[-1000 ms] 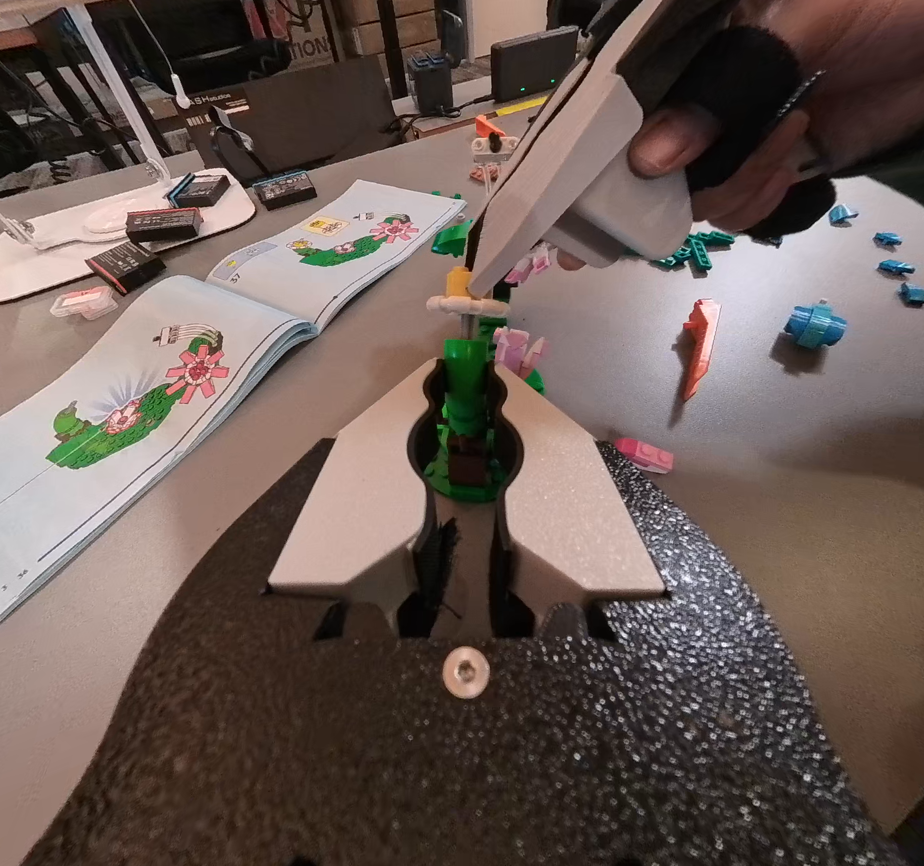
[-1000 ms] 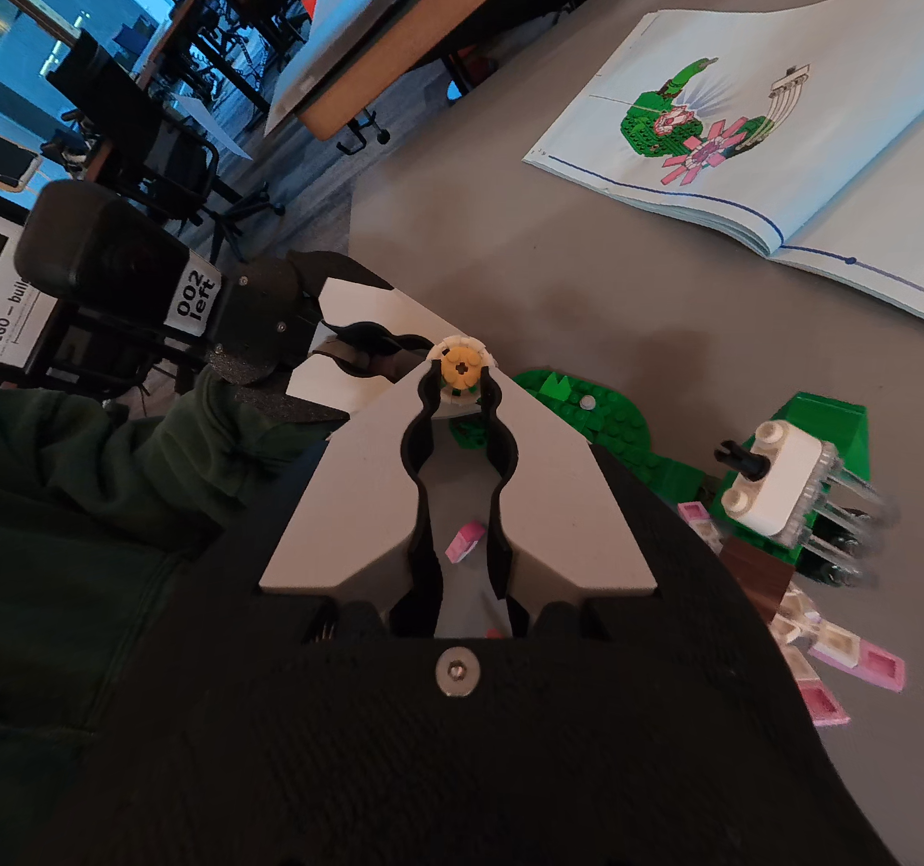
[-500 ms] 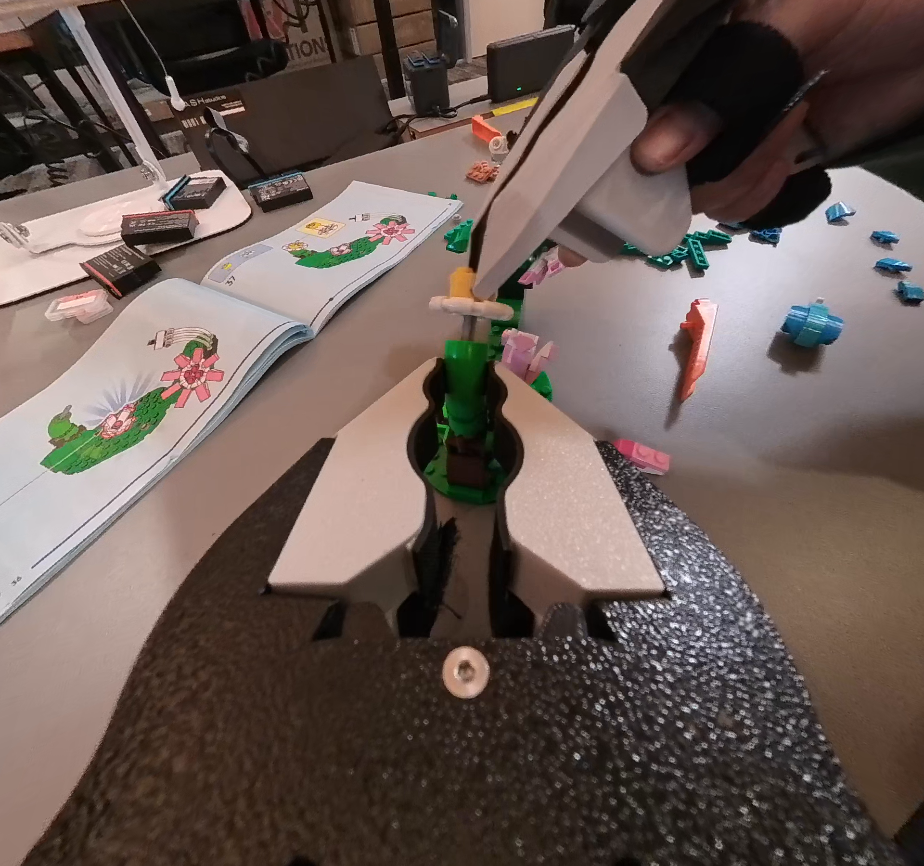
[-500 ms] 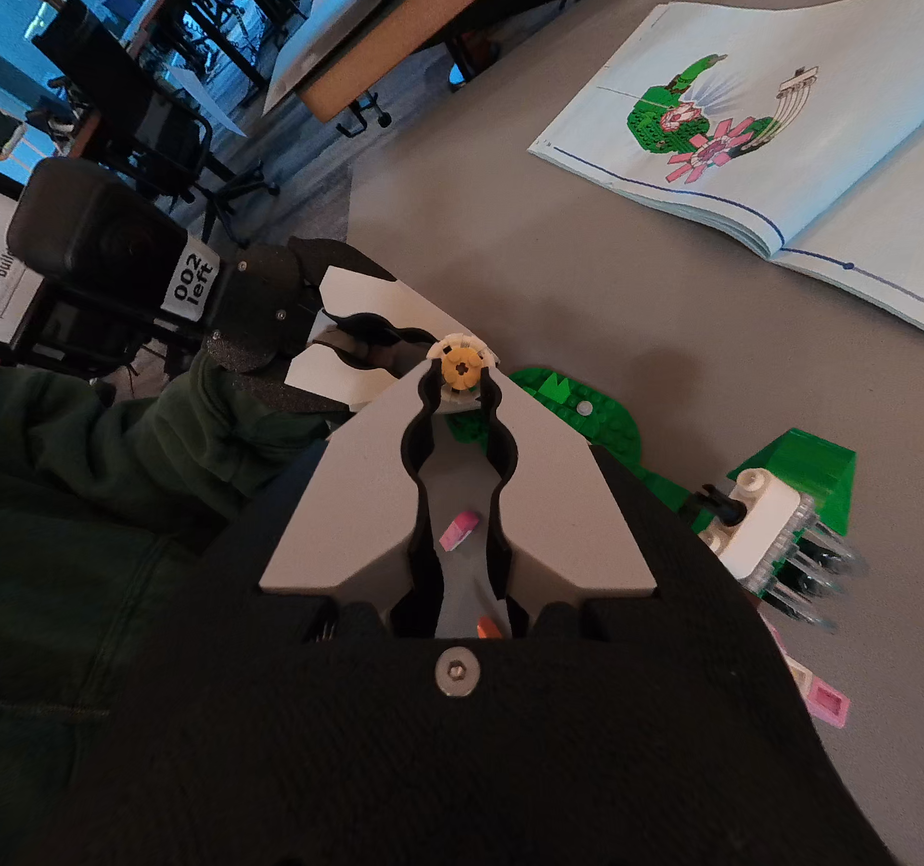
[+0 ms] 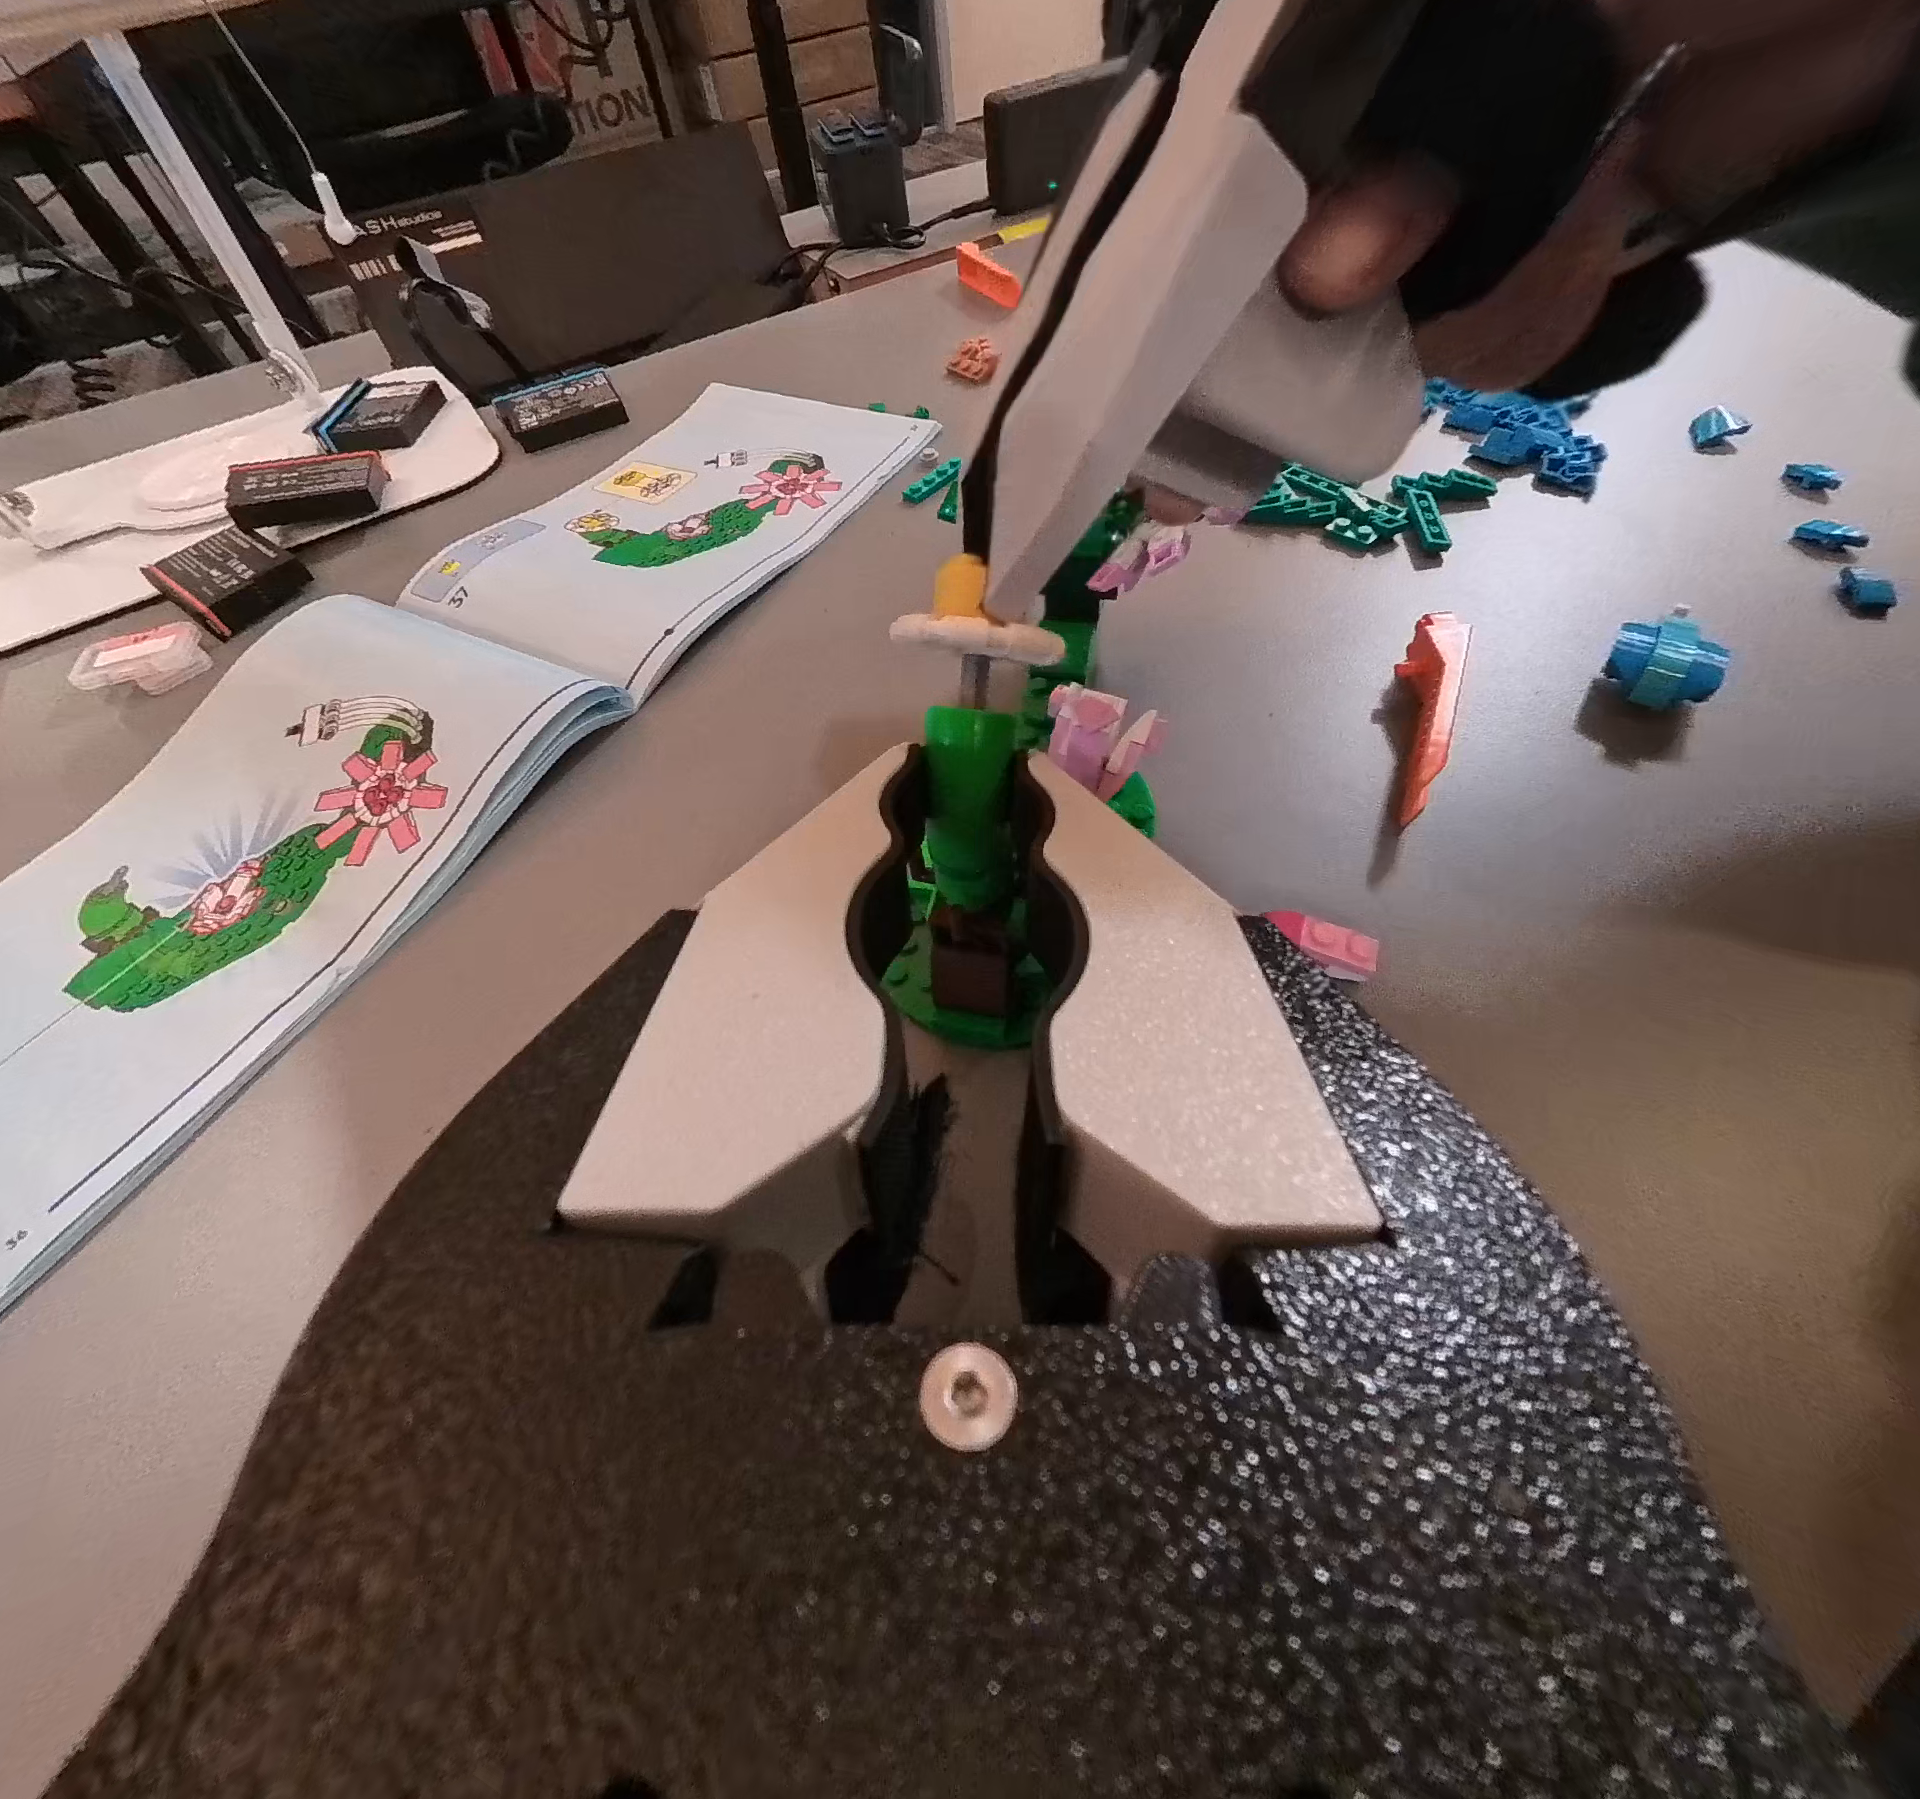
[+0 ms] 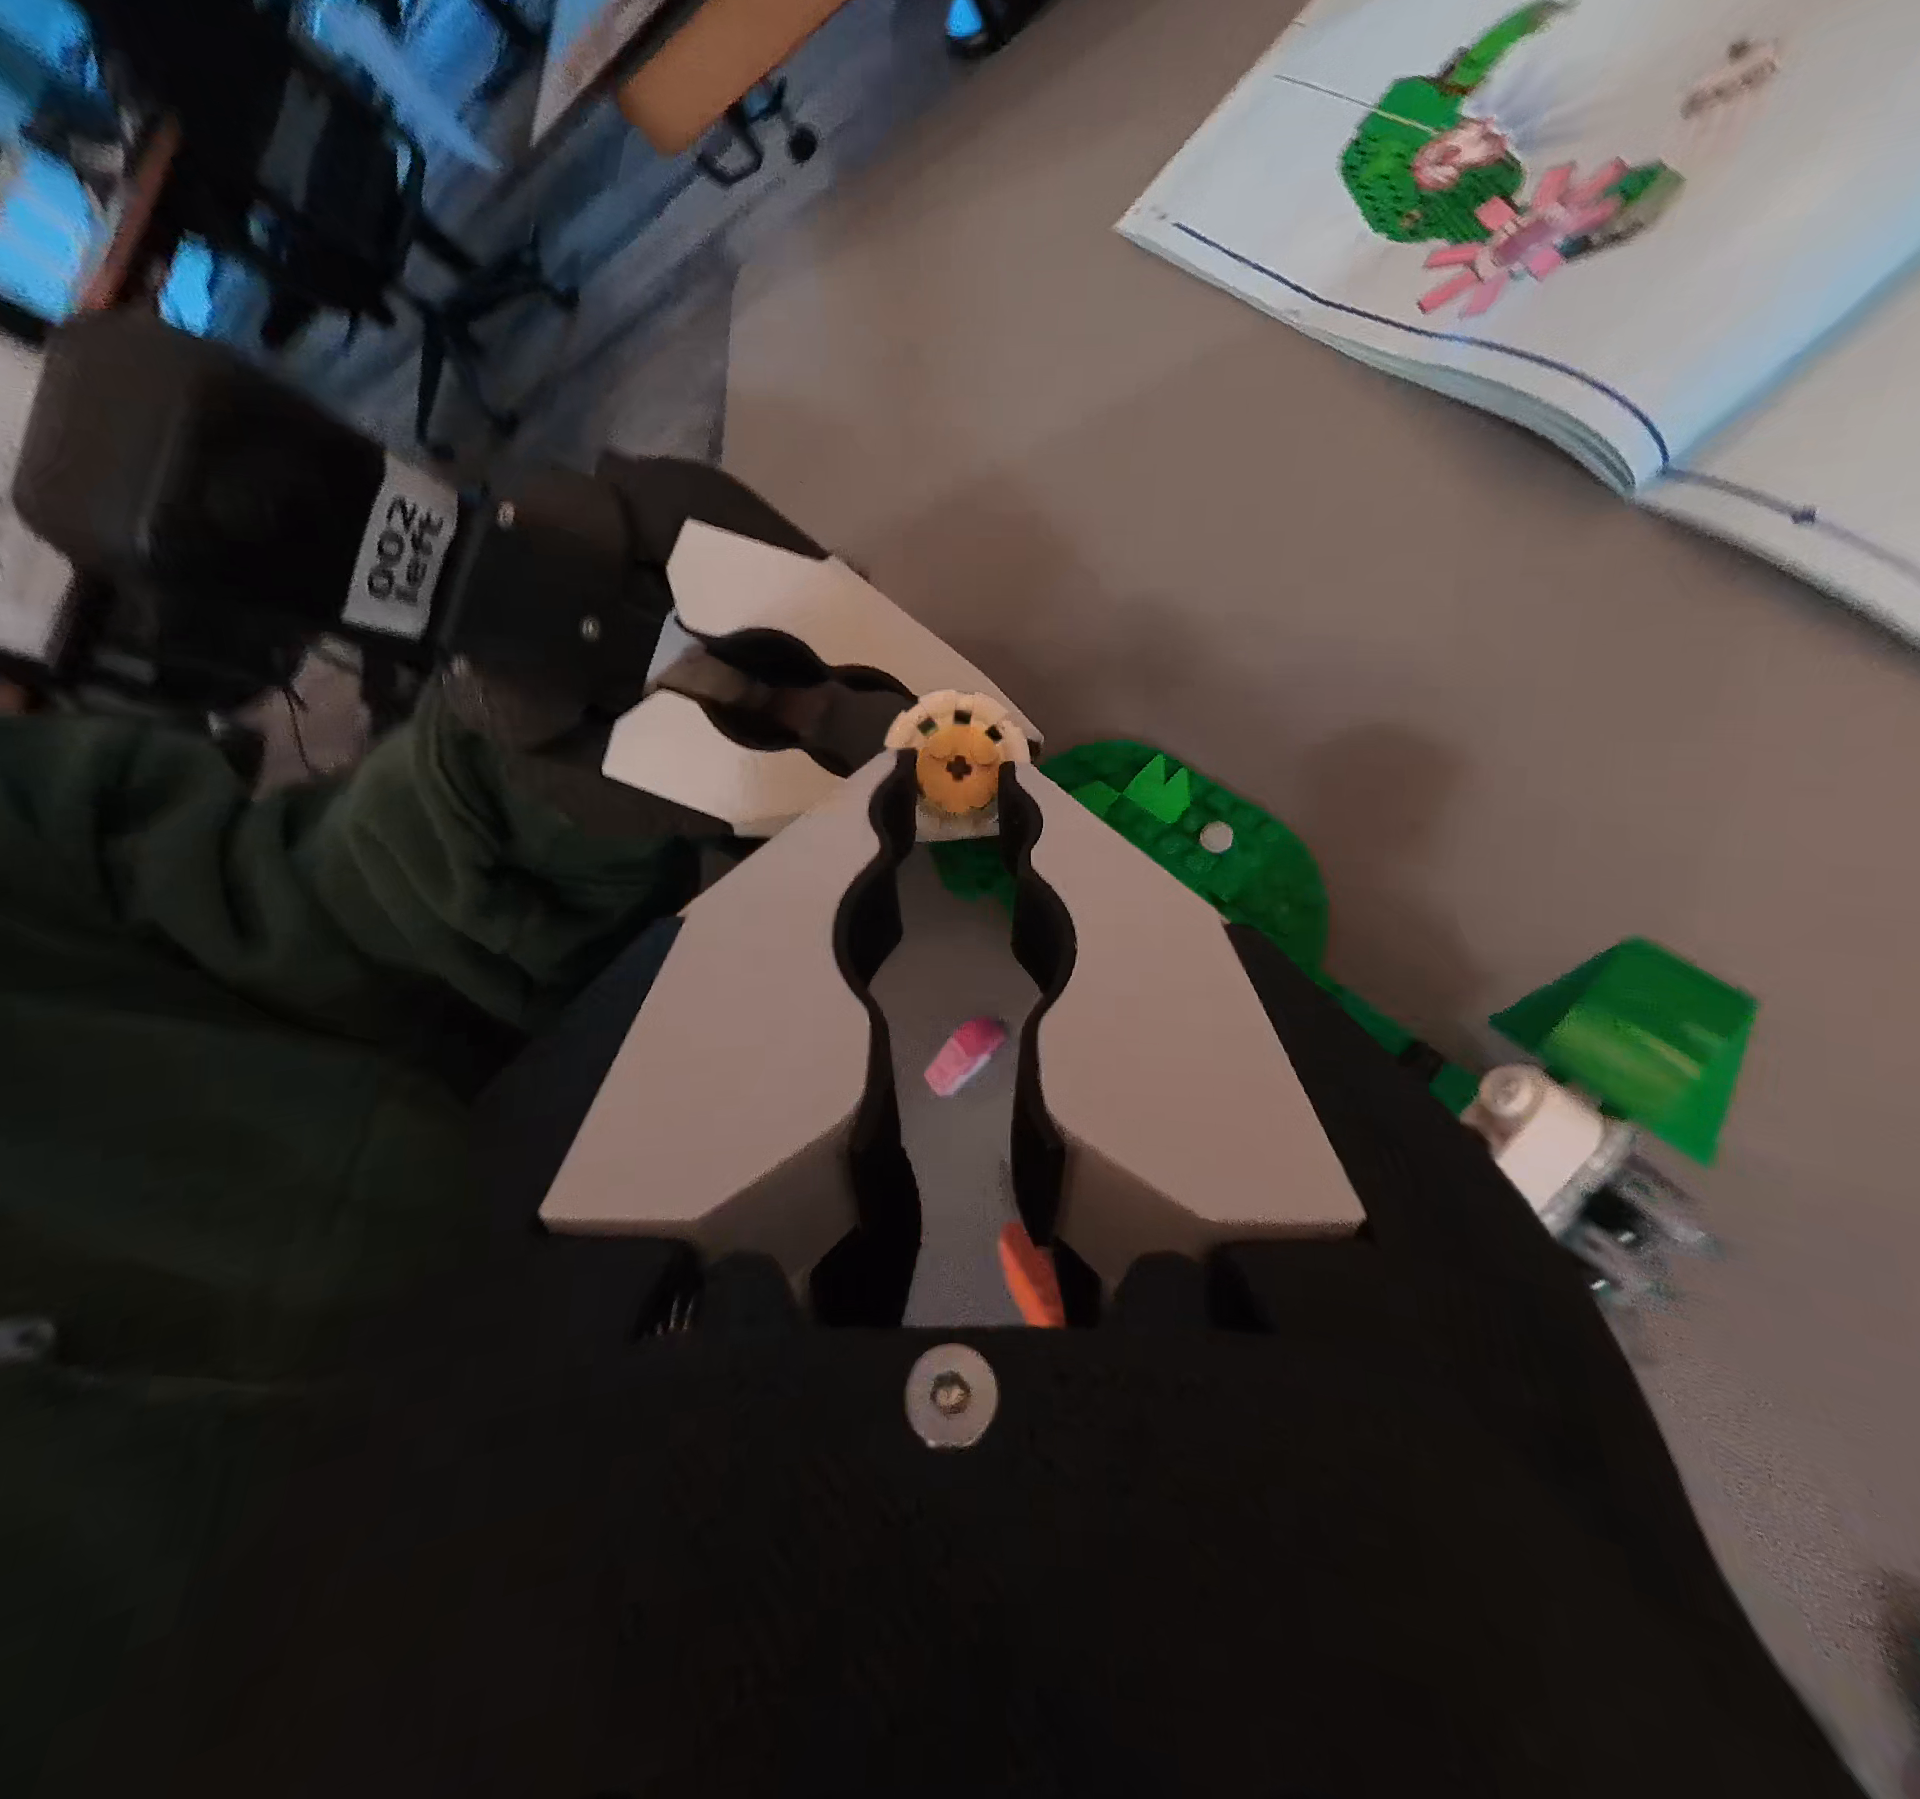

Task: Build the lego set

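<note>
1. In the left wrist view, the left gripper (image 5: 966, 793) is clamped on the green stem (image 5: 968, 793), which stands upright on a round green base (image 5: 961, 1017) on the grey table (image 5: 1558, 1022).
2. The same view shows the stem topped by a thin grey rod carrying a white disc (image 5: 977, 635) and a yellow stud (image 5: 960, 583), with the right gripper (image 5: 987, 575) coming down onto them from above.
3. Only the right wrist view looks straight down: the right gripper (image 6: 958, 781) is pinched on the yellow stud (image 6: 958, 779), the white disc (image 6: 961, 715) ringing it.
4. Only the left wrist view shows the orange piece (image 5: 1434, 710), blue pieces (image 5: 1662, 663) and teal pieces (image 5: 1351, 508); both show the open booklet (image 5: 312, 814).
5. Since half a second ago, both grips hold as before; the booklet sits higher and farther right in the right wrist view.
6. That view is motion-blurred; the white-and-green assembly (image 6: 1558, 1141) at right is smeared, and the stem is hidden beneath the disc.
</note>
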`<state>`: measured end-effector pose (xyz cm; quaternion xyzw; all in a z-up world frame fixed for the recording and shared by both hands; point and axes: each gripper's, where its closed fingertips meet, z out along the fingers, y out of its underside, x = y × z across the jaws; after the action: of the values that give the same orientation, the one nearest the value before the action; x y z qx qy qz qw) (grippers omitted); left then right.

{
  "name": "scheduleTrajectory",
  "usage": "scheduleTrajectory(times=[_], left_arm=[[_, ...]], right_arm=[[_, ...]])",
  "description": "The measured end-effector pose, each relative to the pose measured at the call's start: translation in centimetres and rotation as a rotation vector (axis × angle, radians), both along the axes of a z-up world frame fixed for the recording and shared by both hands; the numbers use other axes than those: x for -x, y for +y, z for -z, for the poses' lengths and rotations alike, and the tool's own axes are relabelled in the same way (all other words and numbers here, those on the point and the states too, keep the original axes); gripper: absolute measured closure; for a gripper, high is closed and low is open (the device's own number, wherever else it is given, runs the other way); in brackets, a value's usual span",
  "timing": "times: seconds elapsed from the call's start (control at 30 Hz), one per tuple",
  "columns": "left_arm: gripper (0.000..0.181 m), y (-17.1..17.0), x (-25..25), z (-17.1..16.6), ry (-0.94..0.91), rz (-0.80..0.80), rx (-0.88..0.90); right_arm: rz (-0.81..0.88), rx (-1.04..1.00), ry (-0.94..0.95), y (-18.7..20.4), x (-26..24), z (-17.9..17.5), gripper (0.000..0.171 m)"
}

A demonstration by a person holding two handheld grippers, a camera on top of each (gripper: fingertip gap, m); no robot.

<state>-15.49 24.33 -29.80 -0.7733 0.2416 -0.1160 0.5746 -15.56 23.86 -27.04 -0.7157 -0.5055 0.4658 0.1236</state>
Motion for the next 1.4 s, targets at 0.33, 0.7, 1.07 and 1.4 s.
scheduleTrajectory(times=[0.33,0.7,1.07,1.4], left_arm=[[0.168,-0.04,-0.17,0.0,0.011,0.001,-0.007],[0.169,0.0,-0.15,0.0,0.005,-0.013,-0.004],[0.169,0.04,-0.15,0.0,-0.015,-0.017,0.009],[0.168,0.07,-0.17,0.0,-0.012,-0.02,0.008]], right_arm=[[-0.061,-0.086,-0.043,-0.32,-0.3,0.09,0.156],[-0.013,-0.094,-0.05,-0.31,-0.24,0.07,0.156],[0.0,-0.08,-0.065,-0.25,-0.2,0.08,0.156],[-0.035,-0.102,-0.087,-0.27,-0.24,0.1,0.157]])
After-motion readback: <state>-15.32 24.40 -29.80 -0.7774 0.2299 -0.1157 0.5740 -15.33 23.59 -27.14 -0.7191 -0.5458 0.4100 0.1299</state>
